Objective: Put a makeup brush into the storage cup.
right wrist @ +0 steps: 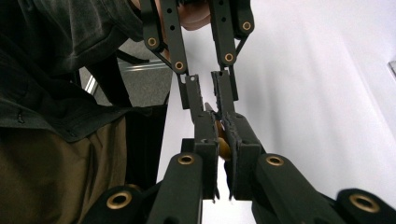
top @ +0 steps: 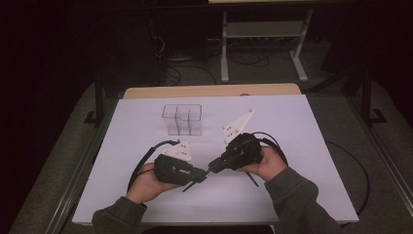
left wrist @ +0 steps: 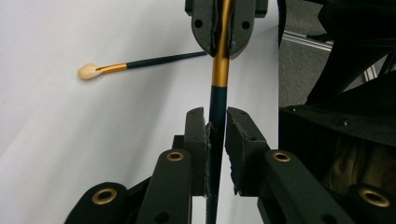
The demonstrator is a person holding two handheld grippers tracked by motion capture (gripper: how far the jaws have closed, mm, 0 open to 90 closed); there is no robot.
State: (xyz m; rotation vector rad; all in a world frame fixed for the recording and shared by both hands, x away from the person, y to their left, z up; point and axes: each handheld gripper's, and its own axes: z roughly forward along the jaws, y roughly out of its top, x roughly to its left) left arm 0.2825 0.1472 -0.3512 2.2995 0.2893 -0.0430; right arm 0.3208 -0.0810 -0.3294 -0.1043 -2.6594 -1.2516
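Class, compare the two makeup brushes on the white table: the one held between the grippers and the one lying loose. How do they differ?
The held brush is off the table, clamped between the right gripper and the left gripper; the loose brush lies flat on the white table, untouched. The held brush's tip is hidden; the loose brush shows a cream tip. Both share a gold ferrule and dark handle.

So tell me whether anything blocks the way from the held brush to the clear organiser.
Nothing visible does. The brush, gripped by both hand-held grippers, has bare white table between it and the clear organiser. A second brush lies off to the side.
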